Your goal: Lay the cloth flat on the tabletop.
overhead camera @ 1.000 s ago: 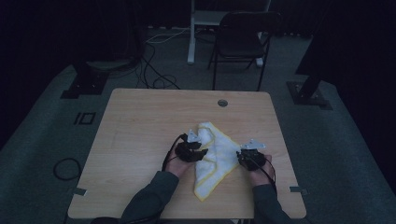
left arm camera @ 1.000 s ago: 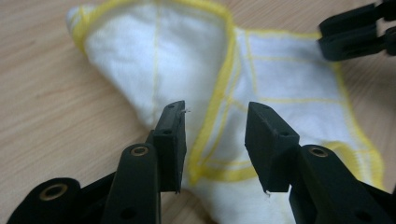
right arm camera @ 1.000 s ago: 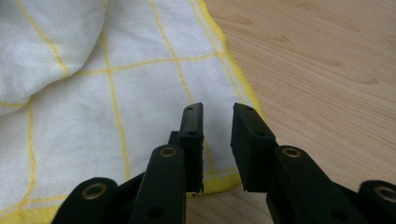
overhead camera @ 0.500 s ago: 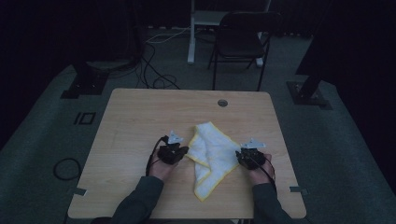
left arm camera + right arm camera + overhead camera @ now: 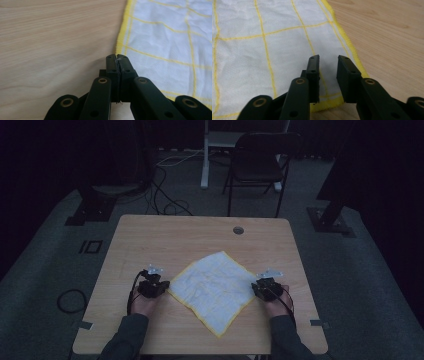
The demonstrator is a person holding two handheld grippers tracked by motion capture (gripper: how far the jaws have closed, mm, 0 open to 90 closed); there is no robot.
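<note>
Cloth (image 5: 214,289) spreading under way: left gripper (image 5: 159,286) clamping its 9 o'clock corner, right gripper (image 5: 261,289) part-open, empty, over 3 o'clock corner. Next: flattening, releasing.

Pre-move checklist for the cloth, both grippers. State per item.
1. Cloth lies flat and spread on the table: ok, with light wrinkles.
2. Left gripper shut: ok, the jaws meet at the cloth's yellow edge.
3. Left gripper actually holds the cloth: cannot tell, only a few threads show between the jaws.
4. Right gripper open: ok, there is a gap between the jaws.
5. Right gripper at its corner: ok, it is over the cloth just inside the yellow hem, not gripping.
6. Cloth fully on the table: ok, no corner hangs over an edge in the high view.
</note>
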